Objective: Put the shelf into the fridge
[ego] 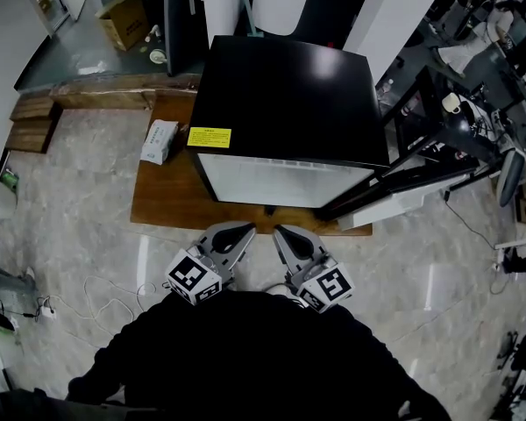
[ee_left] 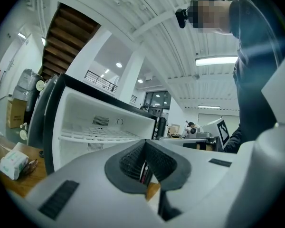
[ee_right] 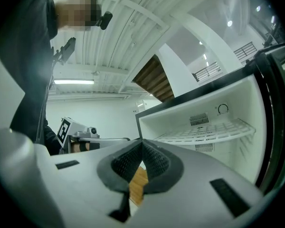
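I see left tongs [ego: 239,238] and right tongs [ego: 284,238] closed, empty, facing the open fridge [ego: 285,90]; 1 shelf [ee_left: 97,134] sits inside.

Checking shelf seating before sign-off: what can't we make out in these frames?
- Head view: the black top of the fridge hides the whole cavity.
- Gripper views: the left tool and right tool block everything below the shelf.
- Head view: the print on the yellow label is too small to read.
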The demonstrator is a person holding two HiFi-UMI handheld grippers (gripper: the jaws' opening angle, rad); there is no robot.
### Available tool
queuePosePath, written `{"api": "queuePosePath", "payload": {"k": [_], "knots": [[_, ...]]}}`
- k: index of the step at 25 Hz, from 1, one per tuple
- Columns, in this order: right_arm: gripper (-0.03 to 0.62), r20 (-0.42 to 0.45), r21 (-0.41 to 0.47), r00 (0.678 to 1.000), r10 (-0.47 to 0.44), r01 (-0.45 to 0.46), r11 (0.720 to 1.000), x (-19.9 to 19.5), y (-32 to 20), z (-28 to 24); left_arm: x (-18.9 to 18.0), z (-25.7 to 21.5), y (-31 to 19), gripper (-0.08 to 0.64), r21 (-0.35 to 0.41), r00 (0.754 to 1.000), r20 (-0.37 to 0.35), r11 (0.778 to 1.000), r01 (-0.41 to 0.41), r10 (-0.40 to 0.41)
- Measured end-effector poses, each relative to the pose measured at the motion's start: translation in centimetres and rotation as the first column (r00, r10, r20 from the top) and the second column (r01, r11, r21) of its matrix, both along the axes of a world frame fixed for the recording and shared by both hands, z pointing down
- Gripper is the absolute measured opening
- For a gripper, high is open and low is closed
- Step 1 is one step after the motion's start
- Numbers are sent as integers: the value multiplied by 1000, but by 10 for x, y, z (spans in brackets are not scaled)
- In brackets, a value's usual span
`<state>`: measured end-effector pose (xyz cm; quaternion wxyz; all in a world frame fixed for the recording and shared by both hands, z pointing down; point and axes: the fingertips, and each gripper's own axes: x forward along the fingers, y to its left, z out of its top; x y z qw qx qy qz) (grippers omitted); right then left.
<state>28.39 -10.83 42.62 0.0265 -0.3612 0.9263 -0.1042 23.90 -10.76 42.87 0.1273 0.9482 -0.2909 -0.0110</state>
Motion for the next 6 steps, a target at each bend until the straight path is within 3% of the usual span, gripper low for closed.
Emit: {"api": "queuePosePath", "payload": {"k": [6], "knots": [[5,-4,-18,1000,5,-5,1000,-5,4,0,-6,1,3,5,2,1000,0,1000,3,-3]]}}
